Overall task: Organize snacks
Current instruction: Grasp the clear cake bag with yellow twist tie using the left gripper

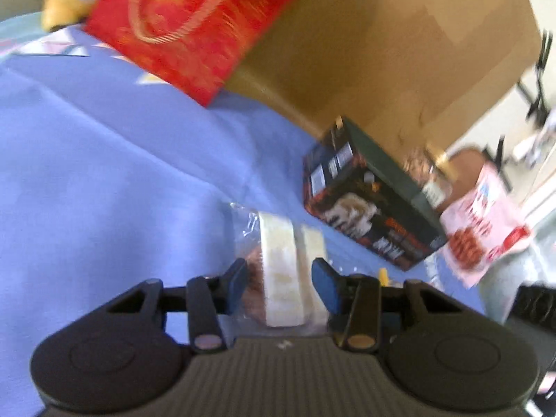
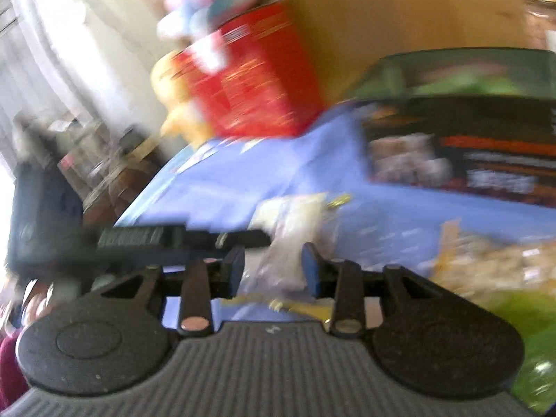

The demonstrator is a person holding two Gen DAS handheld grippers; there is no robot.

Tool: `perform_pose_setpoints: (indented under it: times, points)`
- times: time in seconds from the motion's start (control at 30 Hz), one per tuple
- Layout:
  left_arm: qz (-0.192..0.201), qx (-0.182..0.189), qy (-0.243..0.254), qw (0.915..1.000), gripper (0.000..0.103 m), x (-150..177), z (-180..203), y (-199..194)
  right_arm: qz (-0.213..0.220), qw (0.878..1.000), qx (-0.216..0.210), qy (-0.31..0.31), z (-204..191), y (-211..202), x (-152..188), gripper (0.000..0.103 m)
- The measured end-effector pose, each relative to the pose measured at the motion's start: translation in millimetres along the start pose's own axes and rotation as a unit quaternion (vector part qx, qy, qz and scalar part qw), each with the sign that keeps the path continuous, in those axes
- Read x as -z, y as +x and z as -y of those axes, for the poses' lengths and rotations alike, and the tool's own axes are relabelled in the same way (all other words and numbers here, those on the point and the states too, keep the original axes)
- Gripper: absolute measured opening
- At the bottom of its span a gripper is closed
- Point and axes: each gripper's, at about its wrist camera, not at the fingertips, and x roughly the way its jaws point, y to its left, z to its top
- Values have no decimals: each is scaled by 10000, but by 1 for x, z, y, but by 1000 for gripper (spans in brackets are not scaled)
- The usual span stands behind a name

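left gripper (image 1: 279, 283) jaws around clear-wrapped snack pack (image 1: 282, 271) on blue cloth (image 1: 104, 156); dark box (image 1: 368, 205) just beyond, red bag (image 1: 187, 24) further back

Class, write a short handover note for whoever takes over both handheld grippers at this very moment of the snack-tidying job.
Left gripper: closed around a clear-wrapped pastry, blue pads against its sides, above the blue cloth.
Right gripper: closed around a pale wrapped snack; the view is badly blurred.
On the cloth: dark snack box on its side, red gift bag at the back, pink packet beyond the dark box, big cardboard box behind.
Done: both snacks gripped.
Left: where they go is not visible; place them, then sort the loose packets.
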Motion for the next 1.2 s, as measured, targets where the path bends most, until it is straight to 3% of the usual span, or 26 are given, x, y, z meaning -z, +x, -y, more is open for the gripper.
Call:
perform_pose_setpoints:
  times: [0.07, 0.17, 0.23, 0.27, 0.3, 0.43, 0.57, 0.7, 0.87, 1.0, 1.2]
  points:
    - [156, -19, -102, 9998, 42, 1, -13, -22, -83, 9991, -35, -410, -21, 3, 7, 44]
    - [372, -239, -104, 9990, 46, 2, -22, -44, 91, 9954, 263, -921, -43, 2, 16, 45]
    - [367, -225, -125, 9990, 46, 2, -26, -48, 175, 9910, 532, -1216, -50, 0, 23, 55]
    - [347, -209, -108, 9991, 46, 2, -27, -48, 235, 9864, 779, -1429, -55, 1, 27, 67]
    - [331, -198, -80, 9992, 46, 0, -27, -47, 331, 9792, 1052, -1702, -59, 1, 31, 70]
    - [216, -37, 110, 9997, 61, -2, -16, -32, 354, 9510, 1736, -2532, -63, 5, 49, 75]
    - [26, 5, 341, 9994, 61, -2, -2, -10, 20, 9480, 1997, -2478, -48, 31, 44, 76]
    - [-135, -116, 387, 9991, 56, 3, -2, 9, 25, 9548, 1806, -2360, -38, 39, 37, 72]
    - [-101, -258, 506, 9983, 55, 10, -1, 0, 47, 9585, 1749, -2253, -41, 35, 37, 44]
    - [-72, -320, 447, 9985, 55, 20, -9, -21, 110, 9639, 1422, -2248, -64, 22, 53, 37]
    - [-82, -389, 370, 9985, 55, 43, -18, -57, -35, 9586, 551, -2794, -94, 1, 80, 37]
